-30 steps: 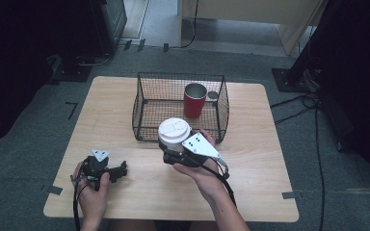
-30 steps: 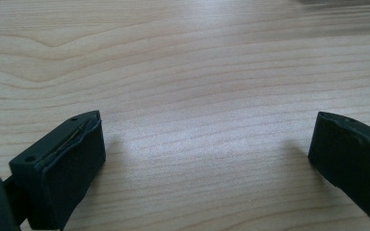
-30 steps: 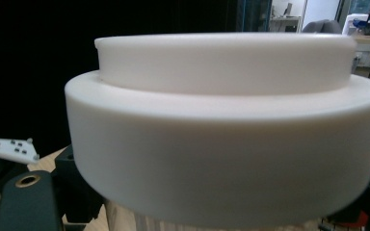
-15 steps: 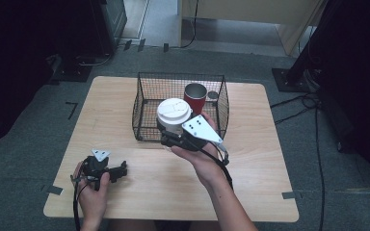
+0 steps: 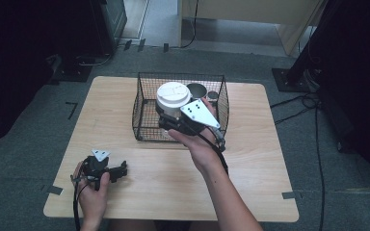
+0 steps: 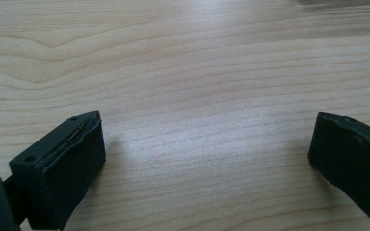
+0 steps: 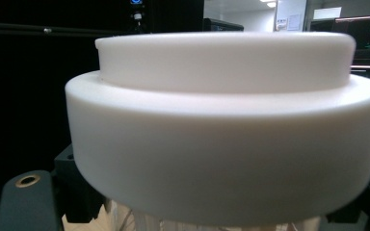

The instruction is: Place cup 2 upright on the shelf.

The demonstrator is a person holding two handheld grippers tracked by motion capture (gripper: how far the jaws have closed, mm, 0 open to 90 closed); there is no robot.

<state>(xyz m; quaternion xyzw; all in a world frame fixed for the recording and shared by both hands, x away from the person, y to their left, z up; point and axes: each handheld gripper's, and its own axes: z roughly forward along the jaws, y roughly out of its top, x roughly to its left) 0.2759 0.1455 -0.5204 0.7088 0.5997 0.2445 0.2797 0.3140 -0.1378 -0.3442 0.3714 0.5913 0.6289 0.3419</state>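
Left gripper (image 5: 118,171) rests on the table (image 5: 250,183), jaws apart, holding nothing. Right gripper (image 5: 169,120) is clamped on the white-lidded cup (image 5: 173,97), held above the wire basket (image 5: 144,115) (metal cup (image 5: 197,90) already inside). Lower it straight into the free space, clear of the rim, then release.

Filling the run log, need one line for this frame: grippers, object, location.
right gripper: shut on white-lidded cup | cup: held above wire basket | left gripper: open, on table | basket: holds other cups

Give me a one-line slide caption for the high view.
Right gripper carries a white-lidded cup over the wire basket; left gripper rests open on the wooden table.
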